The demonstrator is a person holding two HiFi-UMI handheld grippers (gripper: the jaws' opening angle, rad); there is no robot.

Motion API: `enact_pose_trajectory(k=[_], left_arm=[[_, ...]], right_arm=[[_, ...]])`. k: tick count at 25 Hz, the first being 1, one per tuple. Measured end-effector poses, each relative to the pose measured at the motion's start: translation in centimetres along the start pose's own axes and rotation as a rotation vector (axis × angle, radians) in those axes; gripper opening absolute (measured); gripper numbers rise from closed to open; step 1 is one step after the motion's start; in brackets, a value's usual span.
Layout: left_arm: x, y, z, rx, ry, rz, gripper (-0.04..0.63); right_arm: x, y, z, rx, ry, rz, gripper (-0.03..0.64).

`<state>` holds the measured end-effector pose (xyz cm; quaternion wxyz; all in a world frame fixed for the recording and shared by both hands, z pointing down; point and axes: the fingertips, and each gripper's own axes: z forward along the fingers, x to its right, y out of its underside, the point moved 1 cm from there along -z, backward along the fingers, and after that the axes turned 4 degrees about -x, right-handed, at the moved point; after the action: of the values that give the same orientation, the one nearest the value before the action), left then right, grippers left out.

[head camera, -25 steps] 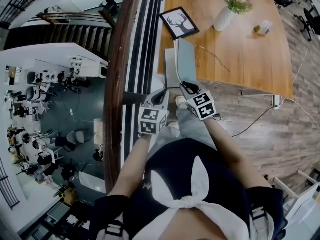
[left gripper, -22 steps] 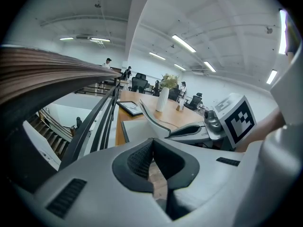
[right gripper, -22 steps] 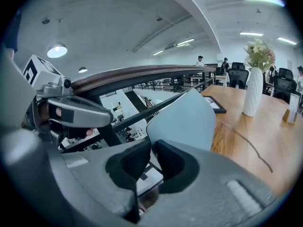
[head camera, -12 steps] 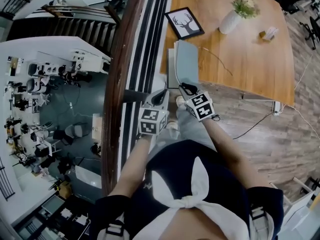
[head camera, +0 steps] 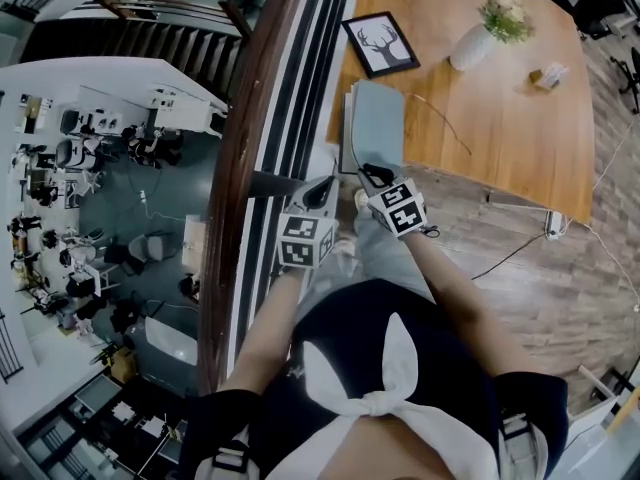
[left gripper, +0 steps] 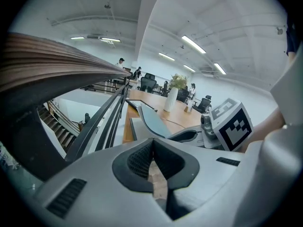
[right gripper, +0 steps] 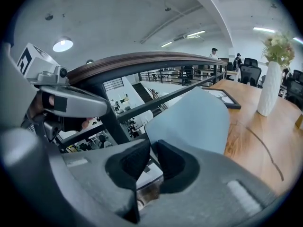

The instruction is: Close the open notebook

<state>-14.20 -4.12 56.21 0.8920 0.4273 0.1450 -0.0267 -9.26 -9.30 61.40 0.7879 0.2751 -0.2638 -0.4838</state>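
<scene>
Pinching notebook (head camera: pixel 378 123) cover with right gripper (head camera: pixel 372 175), left gripper (head camera: pixel 320 194) jaws together, railing (head camera: pixel 250 168) alongside

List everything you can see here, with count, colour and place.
notebook: one, grey-blue cover, table's near-left corner, cover lifted
table: one, brown wood, ahead
framed deer picture: one, black frame, beyond the notebook
vase with flowers: one, white, table's far side
small pale object: one, table's right edge, unidentifiable
cable: one, dark, lying across the table
handrail: one, dark brown wood, left of the table
left tongs: one, grey, shut, empty
right tongs: one, grey, shut on the notebook's cover
</scene>
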Motion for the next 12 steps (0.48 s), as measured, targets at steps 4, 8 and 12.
enact_pose_trajectory(k=[4,8,12], left_arm=[[-0.3,0.1,-0.2,0.005,-0.014,-0.013,0.018],[-0.5,0.3,-0.6,0.008,-0.029,-0.023,0.018],[-0.9,0.7,-1.2,0.005,-0.042,-0.033,0.018]], right_arm=[[-0.2,0.3,0.7,-0.023,-0.006,-0.026,0.051],[-0.3,0.7,1.3,-0.045,-0.013,-0.049,0.051],[-0.9,0.9,1.8,-0.055,-0.026,-0.047,0.034]])
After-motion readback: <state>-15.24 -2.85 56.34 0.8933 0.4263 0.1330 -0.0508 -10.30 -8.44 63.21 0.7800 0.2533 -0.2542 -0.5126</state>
